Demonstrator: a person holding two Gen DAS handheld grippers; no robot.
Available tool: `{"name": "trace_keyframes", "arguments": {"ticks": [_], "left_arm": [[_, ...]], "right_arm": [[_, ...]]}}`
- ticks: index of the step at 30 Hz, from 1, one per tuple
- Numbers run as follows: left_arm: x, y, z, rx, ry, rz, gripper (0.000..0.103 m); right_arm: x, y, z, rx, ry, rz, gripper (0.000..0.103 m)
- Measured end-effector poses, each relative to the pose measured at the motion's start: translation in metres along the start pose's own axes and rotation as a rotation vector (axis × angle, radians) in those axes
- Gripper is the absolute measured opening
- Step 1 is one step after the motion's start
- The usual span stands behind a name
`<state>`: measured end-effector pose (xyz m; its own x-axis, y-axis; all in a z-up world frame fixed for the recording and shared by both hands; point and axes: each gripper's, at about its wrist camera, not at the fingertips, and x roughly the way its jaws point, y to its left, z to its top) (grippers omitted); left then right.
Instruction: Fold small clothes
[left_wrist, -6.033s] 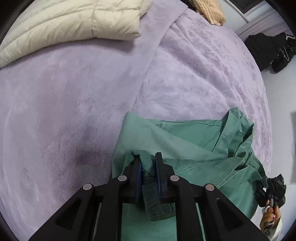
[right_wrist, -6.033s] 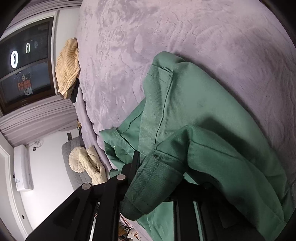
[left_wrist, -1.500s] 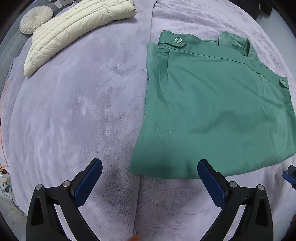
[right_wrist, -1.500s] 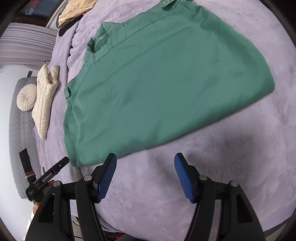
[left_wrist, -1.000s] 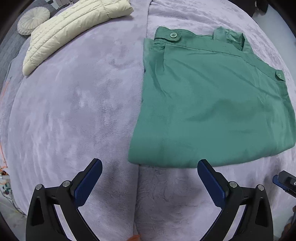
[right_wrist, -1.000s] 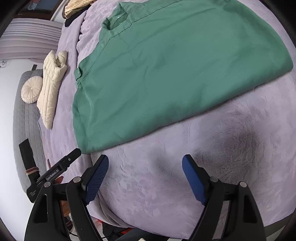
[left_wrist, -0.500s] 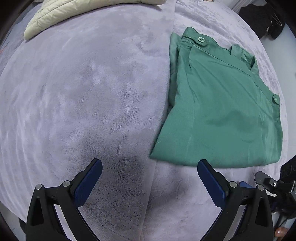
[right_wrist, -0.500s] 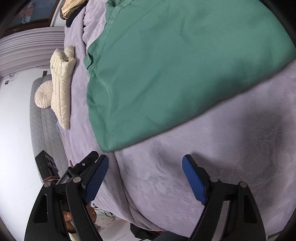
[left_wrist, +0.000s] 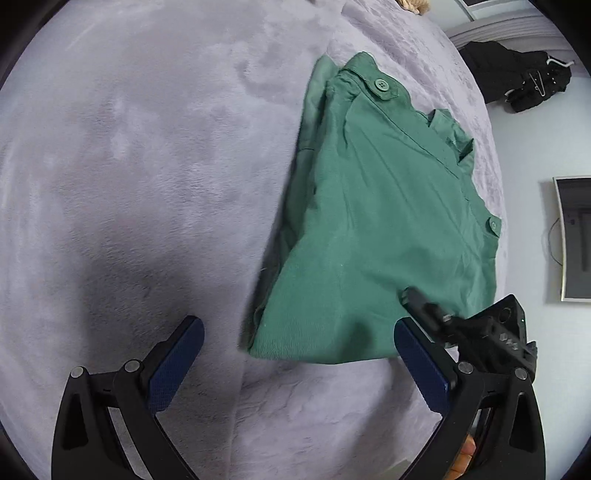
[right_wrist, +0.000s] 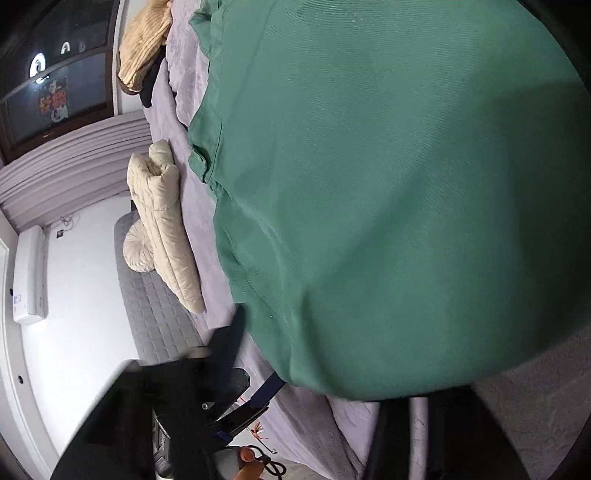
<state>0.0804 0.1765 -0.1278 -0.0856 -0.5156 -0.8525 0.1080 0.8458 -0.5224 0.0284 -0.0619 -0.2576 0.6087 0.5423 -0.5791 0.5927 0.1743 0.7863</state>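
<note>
Left wrist view: the left gripper (left_wrist: 295, 354) hovers with jaws wide and empty just short of the near corner of a folded green cotton garment with buttoned tabs (left_wrist: 388, 206) on a lilac plush bed (left_wrist: 147, 166).

Right wrist view: the garment (right_wrist: 388, 184) fills the frame; the right gripper's jaws cannot be made out. Another fold seems next, calling for a grasp of the near edge.

Even, soft indoor light. A dark shadow falls on the purple blanket (left_wrist: 122, 251). Both fisheye views bend strongly with black corners. The right wrist view shows motion blur along the green shirt (right_wrist: 388, 192).
</note>
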Motion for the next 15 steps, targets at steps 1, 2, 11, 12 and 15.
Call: {"name": "trace_keyframes", "arguments": {"ticks": [1,2,11,12,15], "left_arm": [[0.004,-0.002,0.006,0.000,0.015,-0.032,0.103],[0.008,-0.004,0.012,-0.002,0.026,-0.058,0.103],[0.043,-0.034,0.087,0.008,0.068,-0.232,0.103],[0.047,-0.041,0.092,0.019,0.071,-0.230,0.103],[0.060,-0.059,0.102,0.058,0.088,-0.182,0.103]], "right_arm": [[-0.004,0.004,0.001,-0.013,0.000,0.033,0.009],[-0.008,0.010,0.001,-0.038,-0.003,0.053,0.008],[-0.030,0.052,0.005,-0.224,0.004,0.059,0.008],[-0.030,0.051,0.006,-0.230,0.010,0.053,0.008],[-0.031,0.044,0.006,-0.231,0.030,0.041,0.008]]}}
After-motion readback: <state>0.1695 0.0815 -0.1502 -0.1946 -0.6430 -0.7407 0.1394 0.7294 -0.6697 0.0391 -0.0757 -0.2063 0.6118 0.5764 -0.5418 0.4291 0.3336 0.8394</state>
